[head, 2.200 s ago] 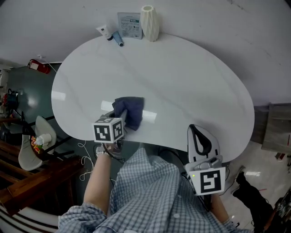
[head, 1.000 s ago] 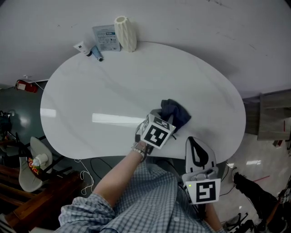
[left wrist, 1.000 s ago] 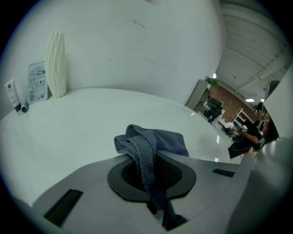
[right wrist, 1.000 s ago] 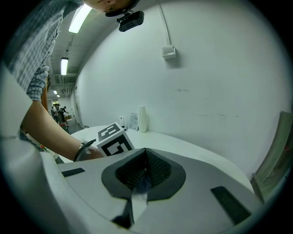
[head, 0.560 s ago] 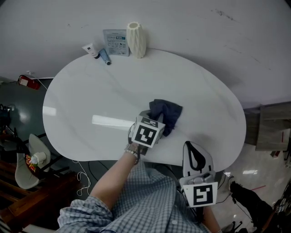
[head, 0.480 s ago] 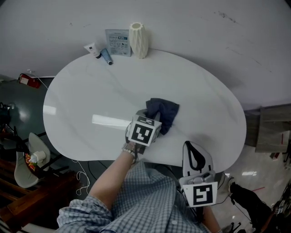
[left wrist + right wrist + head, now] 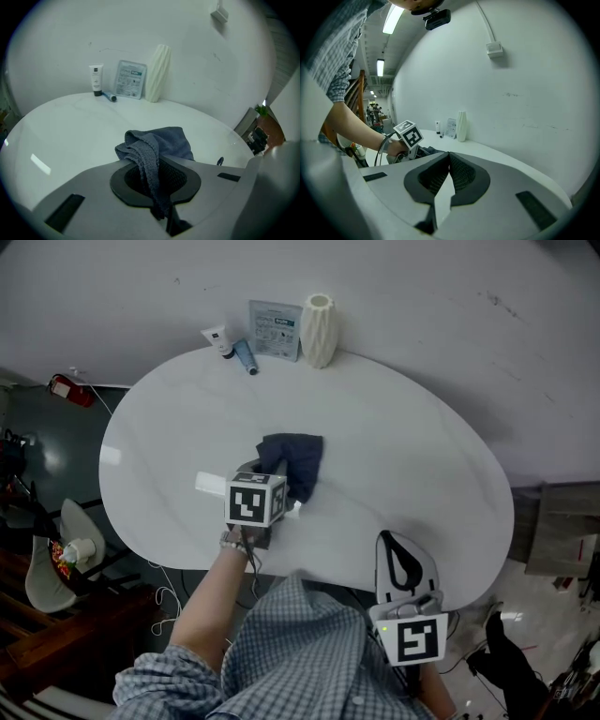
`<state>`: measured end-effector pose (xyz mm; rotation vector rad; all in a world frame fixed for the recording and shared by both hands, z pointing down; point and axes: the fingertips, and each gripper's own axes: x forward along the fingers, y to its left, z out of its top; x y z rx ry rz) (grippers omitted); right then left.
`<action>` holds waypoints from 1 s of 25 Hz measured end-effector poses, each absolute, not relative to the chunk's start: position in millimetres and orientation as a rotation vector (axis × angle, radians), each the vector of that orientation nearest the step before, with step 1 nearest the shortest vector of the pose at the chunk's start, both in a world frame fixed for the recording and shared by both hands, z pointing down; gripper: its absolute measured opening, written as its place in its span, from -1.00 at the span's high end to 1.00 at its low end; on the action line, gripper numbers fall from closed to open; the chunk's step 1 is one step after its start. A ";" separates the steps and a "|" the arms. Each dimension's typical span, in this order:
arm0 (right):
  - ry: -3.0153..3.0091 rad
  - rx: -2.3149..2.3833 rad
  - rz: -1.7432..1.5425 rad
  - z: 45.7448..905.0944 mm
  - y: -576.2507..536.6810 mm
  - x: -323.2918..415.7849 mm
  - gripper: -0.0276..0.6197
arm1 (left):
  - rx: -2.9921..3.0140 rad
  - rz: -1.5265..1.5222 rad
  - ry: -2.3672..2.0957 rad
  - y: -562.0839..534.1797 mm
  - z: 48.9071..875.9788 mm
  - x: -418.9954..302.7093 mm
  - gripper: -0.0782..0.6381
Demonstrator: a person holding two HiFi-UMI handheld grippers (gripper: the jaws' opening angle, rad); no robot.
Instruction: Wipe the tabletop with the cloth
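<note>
We judge the wipe midway: our left gripper [image 7: 273,474] pinches the cloth [image 7: 296,459] on the table [image 7: 422,474] before the vase [image 7: 319,317], while our right gripper [image 7: 405,563] idles, pressed together.

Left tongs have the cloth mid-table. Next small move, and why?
Probably slide the left tongs sideways with the cloth pressed down. They are shut on it, and bare tabletop lies to either side. The vase and packet stand only at the far edge, clear of a sideways stroke.
</note>
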<state>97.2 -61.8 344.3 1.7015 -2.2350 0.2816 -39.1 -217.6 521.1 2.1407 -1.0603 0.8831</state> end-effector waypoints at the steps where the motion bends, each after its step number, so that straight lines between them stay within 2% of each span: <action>1: -2.239 1.694 0.280 344.6 -63.4 95.2 0.89 | 2.124 0.880 -1.089 -222.3 521.0 -49.8 0.69; 9: -2.207 1.686 0.320 354.5 -62.7 97.5 0.89 | 2.029 0.881 -1.253 -253.8 520.4 -100.7 0.69; 25: -2.121 1.784 0.365 361.5 -60.8 131.6 0.89 | 2.085 0.899 -1.283 -324.3 513.6 -56.2 0.69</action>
